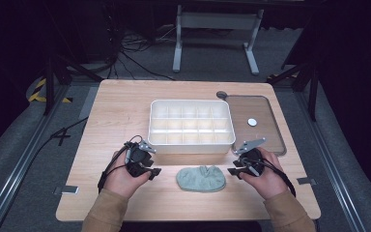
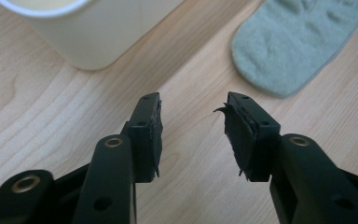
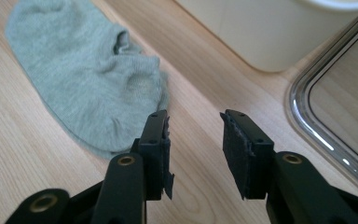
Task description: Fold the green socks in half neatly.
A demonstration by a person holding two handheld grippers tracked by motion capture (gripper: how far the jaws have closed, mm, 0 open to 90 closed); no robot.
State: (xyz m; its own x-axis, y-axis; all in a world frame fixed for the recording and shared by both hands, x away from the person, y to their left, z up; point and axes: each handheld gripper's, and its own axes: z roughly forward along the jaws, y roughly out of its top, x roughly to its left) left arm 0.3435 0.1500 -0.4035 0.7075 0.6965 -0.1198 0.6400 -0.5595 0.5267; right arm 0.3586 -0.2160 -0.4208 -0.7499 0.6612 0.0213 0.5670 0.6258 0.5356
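1. Two hands come in from the near edge of a wooden table [image 1: 111, 106]
2. The left gripper [image 1: 152, 172] sits at the near left. Its jaws are spread apart with nothing between them, and bare wood shows in the gap
3. The right gripper [image 1: 232, 171] sits at the near right. Its jaws are spread apart too and hold nothing
4. A small green sock [image 1: 201, 178] lies flat on the table between the two grippers. Each gripper is just beside one end of it, and neither one touches it
5. A bit farther away stands a white box [image 1: 192, 140] split into many little spaces. It is in the middle of the table
6. To the right of the box lies a clear lid [image 1: 266, 104], flat on the wood. A small white round thing [image 1: 252, 122] rests on it
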